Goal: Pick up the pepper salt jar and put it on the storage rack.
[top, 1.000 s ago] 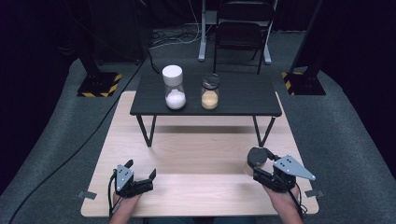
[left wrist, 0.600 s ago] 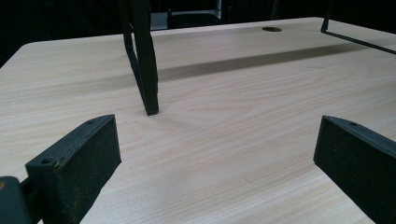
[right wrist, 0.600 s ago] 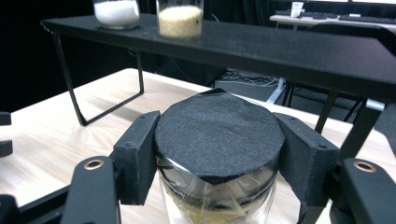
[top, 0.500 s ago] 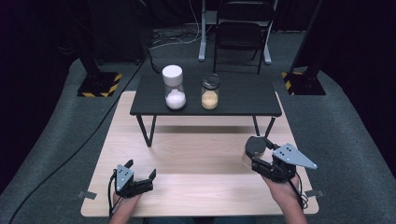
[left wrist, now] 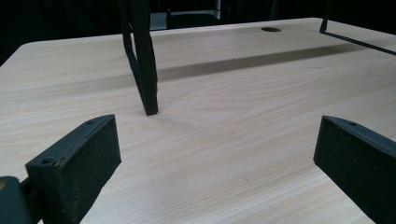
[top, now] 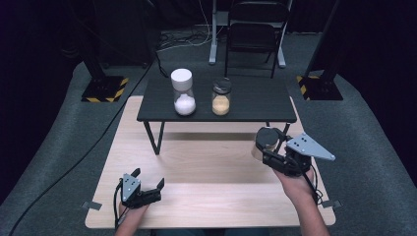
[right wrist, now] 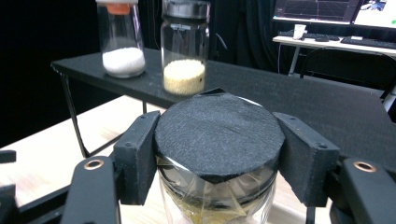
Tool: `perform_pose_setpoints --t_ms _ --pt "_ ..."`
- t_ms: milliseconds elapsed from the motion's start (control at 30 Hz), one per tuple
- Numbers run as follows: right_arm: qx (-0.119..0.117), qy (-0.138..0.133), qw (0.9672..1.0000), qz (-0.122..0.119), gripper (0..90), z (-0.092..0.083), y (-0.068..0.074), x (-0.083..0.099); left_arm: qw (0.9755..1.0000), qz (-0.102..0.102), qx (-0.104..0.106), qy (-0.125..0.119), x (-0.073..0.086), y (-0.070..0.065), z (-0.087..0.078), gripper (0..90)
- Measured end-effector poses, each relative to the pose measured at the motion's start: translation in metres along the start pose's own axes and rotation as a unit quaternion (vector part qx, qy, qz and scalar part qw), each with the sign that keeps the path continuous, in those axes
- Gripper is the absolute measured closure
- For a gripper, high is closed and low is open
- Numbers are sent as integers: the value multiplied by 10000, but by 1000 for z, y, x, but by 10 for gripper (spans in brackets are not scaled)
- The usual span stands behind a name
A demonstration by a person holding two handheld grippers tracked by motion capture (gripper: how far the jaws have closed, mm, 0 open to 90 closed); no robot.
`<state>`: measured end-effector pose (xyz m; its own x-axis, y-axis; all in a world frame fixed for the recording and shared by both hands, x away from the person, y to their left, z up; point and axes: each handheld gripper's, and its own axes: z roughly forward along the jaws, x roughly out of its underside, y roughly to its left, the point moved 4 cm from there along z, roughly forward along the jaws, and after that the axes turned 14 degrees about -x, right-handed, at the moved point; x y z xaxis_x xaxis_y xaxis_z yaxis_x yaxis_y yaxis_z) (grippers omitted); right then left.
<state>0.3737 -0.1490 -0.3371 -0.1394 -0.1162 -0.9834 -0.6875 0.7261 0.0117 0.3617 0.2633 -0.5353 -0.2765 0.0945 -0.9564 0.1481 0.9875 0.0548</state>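
From the high view, the right gripper (top: 266,147) holds a jar (top: 265,142) with a black lid, above the right side of the wood table (top: 206,196). The jar stands upright in the grip. The small black table (top: 255,101) is just ahead of it, up and a bit to the left. Two more jars stand there: one with a white lid (top: 183,92) and white stuff inside, and one with a dark lid (top: 221,97) and yellow grains. The free spot to the right of the yellow one looks like where this jar should go, and the right hand is much nearer to it. The left gripper (top: 147,187) rests low near the front edge, far from all the jars.

In the left gripper view, the two black jaws stand wide apart with nothing between them. Bare wood and one black table leg (left wrist: 142,60) lie ahead.

In the right gripper view, the jaws press on both sides of the jar (right wrist: 219,140), just under its lid. The jar is clamped tight. The yellow jar (right wrist: 185,46) and the white one (right wrist: 120,39) stand straight ahead on the black table (right wrist: 280,98).
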Motion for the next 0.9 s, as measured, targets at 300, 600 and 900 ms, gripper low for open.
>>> perform_pose_setpoints --t_ms 300,600,900 --pt "-61 -168 9998 -16 346 7 -6 -23 10000 -4 -12 -3 0 0 0 2" --pt "-88 -236 9996 -122 346 20 -11 -45 10000 -16 -19 13 0 0 1 2" --pt "-69 -215 9997 -80 346 42 -20 -61 10000 -26 4 5 0 1 0 2"
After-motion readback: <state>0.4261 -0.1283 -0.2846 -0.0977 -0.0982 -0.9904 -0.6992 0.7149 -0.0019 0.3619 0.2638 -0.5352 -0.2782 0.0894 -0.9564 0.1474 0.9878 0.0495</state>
